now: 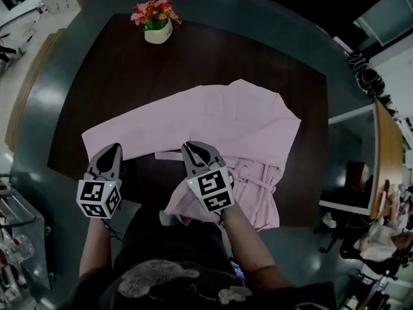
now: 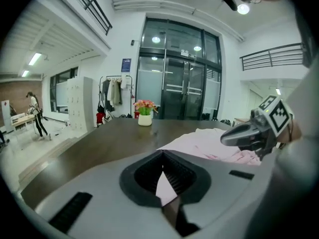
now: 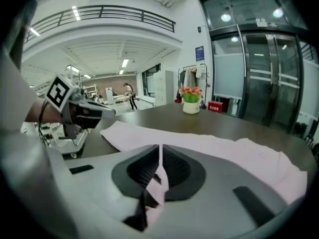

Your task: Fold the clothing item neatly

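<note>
A pale pink garment (image 1: 226, 118) lies spread across the dark brown table (image 1: 103, 63), and its lower right part, with a tie belt, hangs over the near edge. My left gripper (image 1: 113, 150) is at the garment's near left hem, shut with a pinch of pink cloth between its jaws (image 2: 162, 159). About a hand's width to its right, my right gripper (image 1: 192, 148) is at the near hem, shut on a fold of the same cloth (image 3: 160, 152). Each gripper view shows the other gripper beside it.
A white pot of pink and red flowers (image 1: 157, 19) stands at the table's far side. Grey floor surrounds the table. A wooden counter (image 1: 382, 166) runs along the right. A person (image 3: 130, 94) walks far off in the hall.
</note>
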`<state>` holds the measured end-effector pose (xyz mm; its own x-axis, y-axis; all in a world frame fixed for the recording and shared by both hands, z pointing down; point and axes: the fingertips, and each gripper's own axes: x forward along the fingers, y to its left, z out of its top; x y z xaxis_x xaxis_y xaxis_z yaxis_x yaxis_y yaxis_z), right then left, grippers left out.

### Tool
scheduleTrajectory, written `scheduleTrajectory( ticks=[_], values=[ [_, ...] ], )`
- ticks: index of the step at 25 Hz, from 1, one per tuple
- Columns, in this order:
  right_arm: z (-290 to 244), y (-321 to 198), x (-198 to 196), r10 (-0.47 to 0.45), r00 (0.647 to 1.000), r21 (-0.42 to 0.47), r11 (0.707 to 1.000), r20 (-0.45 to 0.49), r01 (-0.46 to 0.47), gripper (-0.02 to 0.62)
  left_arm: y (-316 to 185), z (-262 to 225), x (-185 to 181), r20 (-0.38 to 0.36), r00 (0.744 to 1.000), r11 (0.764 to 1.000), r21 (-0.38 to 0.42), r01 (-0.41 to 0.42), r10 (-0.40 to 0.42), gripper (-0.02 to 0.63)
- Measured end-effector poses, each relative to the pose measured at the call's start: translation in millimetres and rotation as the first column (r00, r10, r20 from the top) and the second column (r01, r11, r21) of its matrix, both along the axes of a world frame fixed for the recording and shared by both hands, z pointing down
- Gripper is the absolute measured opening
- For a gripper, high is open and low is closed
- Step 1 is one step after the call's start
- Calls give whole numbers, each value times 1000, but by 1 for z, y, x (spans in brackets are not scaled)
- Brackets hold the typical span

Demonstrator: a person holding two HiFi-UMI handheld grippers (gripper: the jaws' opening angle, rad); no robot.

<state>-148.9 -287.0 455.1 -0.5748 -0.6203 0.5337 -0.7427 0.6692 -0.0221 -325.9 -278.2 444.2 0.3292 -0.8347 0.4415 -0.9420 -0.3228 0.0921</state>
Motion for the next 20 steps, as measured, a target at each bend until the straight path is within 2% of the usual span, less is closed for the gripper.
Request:
scheduleTrajectory(
  ticks=[5, 10, 13, 16, 20],
  values=[
    [-32, 21, -68, 10, 998, 54, 998, 65, -14, 11, -2, 11, -46, -26, 999, 1000, -3, -21, 21, 11],
    [-26, 33, -146, 80, 995, 57, 995, 59, -84, 11, -4, 14, -98, -27, 991, 991, 2, -132, 132, 11],
    [-3, 44, -199, 84, 996, 28, 996, 34, -85, 12, -2, 24, -135, -14, 983, 983, -8, -185, 185, 11],
    [25, 55, -247, 50, 999, -16, 999, -5, -50, 12, 1, 36, -168, -24, 981, 981, -30, -193, 192, 11],
    [59, 73, -304, -79, 992, -41, 996, -101, 75, 12, 12, 50, -193, -43, 980, 978, -66, -199, 197, 11]
  ],
)
